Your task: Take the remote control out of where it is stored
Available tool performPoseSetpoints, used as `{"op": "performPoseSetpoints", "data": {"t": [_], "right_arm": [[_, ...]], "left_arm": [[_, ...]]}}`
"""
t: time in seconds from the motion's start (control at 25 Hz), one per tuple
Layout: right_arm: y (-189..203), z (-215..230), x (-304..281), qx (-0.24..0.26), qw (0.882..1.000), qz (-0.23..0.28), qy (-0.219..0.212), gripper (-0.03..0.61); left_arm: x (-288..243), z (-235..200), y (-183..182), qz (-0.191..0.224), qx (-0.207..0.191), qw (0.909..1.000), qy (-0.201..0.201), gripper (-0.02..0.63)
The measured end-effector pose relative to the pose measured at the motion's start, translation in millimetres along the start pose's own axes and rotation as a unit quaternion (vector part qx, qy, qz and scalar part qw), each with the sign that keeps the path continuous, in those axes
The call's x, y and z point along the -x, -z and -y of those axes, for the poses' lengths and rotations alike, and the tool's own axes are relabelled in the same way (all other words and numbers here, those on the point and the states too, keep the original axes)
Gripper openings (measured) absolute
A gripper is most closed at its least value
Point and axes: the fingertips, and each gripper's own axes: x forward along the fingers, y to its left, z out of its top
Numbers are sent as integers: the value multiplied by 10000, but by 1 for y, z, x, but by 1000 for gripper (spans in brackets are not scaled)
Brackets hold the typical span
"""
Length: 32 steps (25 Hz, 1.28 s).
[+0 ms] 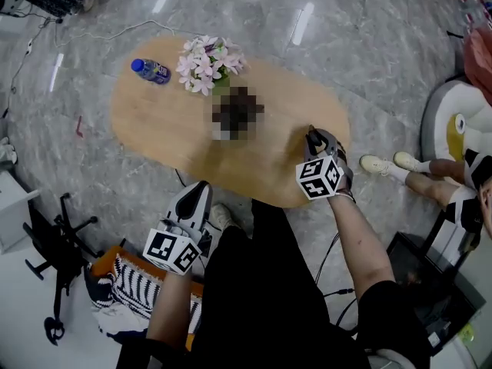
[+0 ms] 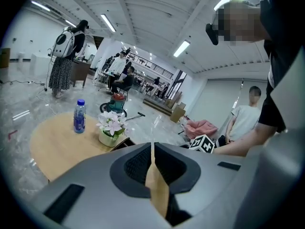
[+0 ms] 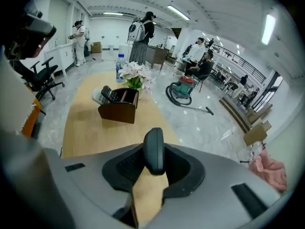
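Remote control [image 3: 154,151] is clamped in our right gripper [image 3: 154,162], whose jaws are closed on its flat sides. It is a slim, dark slab with rounded corners and a smooth matte face. We see it nearly end-on, so its long axis seems to run out along the jaws, away from us. It hangs above the near end of the wooden surface [image 3: 95,132], touching nothing else, and we judge it already clear of its storage.

Our left gripper [image 2: 152,159] has its jaws pressed together on nothing and is held low off the surface's near edge, so the right hand is the nearer one for whatever follows. Setting the remote down would mean lowering it onto the bare wood just beneath.

Ahead and to the left, well apart from the gripper, stands the brown wooden holder [image 3: 119,109], with another buttoned remote [image 3: 107,95] lying in it. Just behind it are the potted flowers [image 3: 135,73], then a water bottle [image 3: 120,67] at the far end
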Motion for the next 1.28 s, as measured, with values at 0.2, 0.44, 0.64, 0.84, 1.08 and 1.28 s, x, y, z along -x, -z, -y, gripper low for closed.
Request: {"op": "performPoseSetpoints", "data": {"t": [0.2,0.44,0.64,0.84,1.08,1.28], "right_arm": [[12,-15,-19,924,9953,-277,-17,110],[11,-48,-40,1945,9799,-391,-190,110],[-1,-86,-56,2924,9550,-225,-435,110],[-12,-118,-80,3570,9321,-136,-596,110],[-21,-139,-108,3861,9193,-51,-758,111],[-15,-157,-131,4151,9052,-146,-898,112]], "left_arm": [[-7,-1,9,-99,23,9999,-2,28],[0,-16,24,-93,192,9996,-187,28],[10,-32,33,33,304,9986,-437,28],[7,-55,38,46,130,9979,-633,28],[11,-77,40,195,270,9958,-858,28],[26,-93,61,133,486,9928,-1084,28]]}}
